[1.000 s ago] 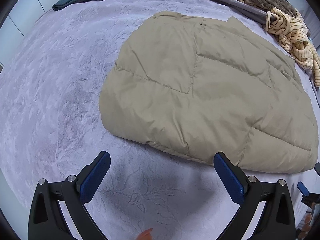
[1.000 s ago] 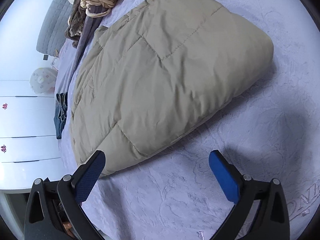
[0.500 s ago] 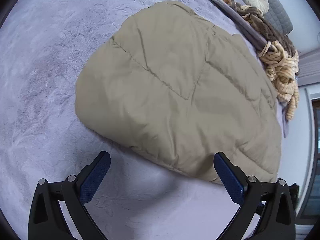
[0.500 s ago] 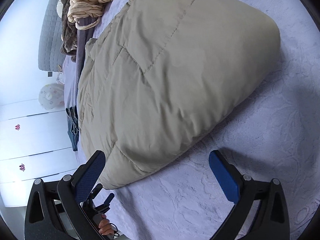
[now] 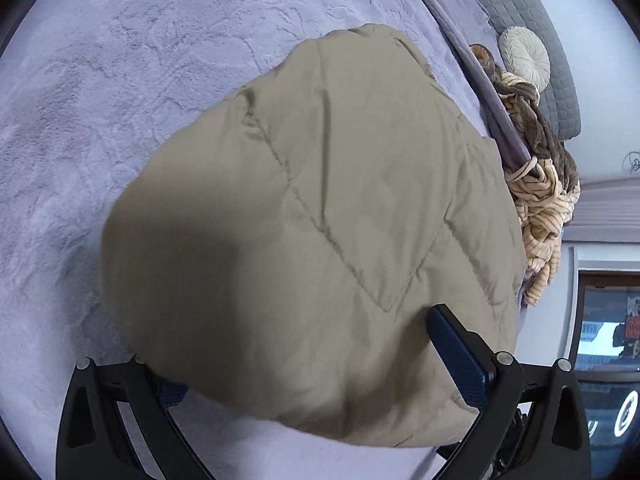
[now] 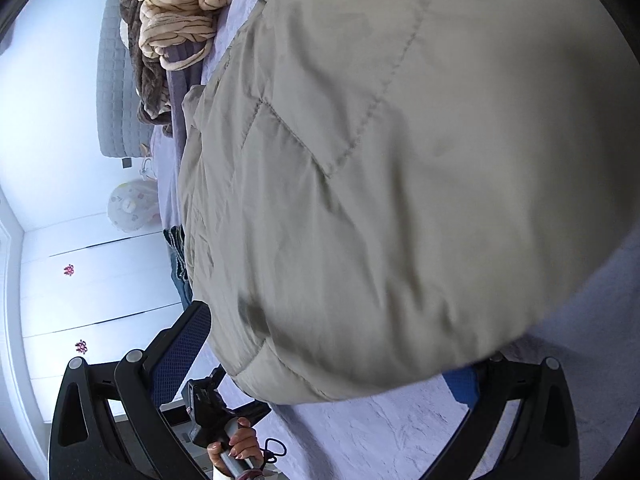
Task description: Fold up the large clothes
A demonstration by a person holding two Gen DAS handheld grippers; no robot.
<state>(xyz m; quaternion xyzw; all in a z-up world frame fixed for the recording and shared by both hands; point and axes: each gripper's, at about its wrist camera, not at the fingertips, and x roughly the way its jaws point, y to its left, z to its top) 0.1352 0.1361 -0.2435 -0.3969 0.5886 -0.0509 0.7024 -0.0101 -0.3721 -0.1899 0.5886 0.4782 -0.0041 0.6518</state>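
Quilted beige jacket [image 5: 304, 240], folded into a puffy bundle on lavender bedspread [image 5: 100, 92]. Left gripper [image 5: 312, 364] spread wide around the bundle's near edge, one blue pad [image 5: 456, 348] alongside the fabric, the other hidden beneath. Right gripper [image 6: 332, 364] likewise wide apart, straddling the jacket's near edge. Striped garments [image 5: 540, 208] heaped beyond. Hand [image 6: 236, 446] gripping a handle below.
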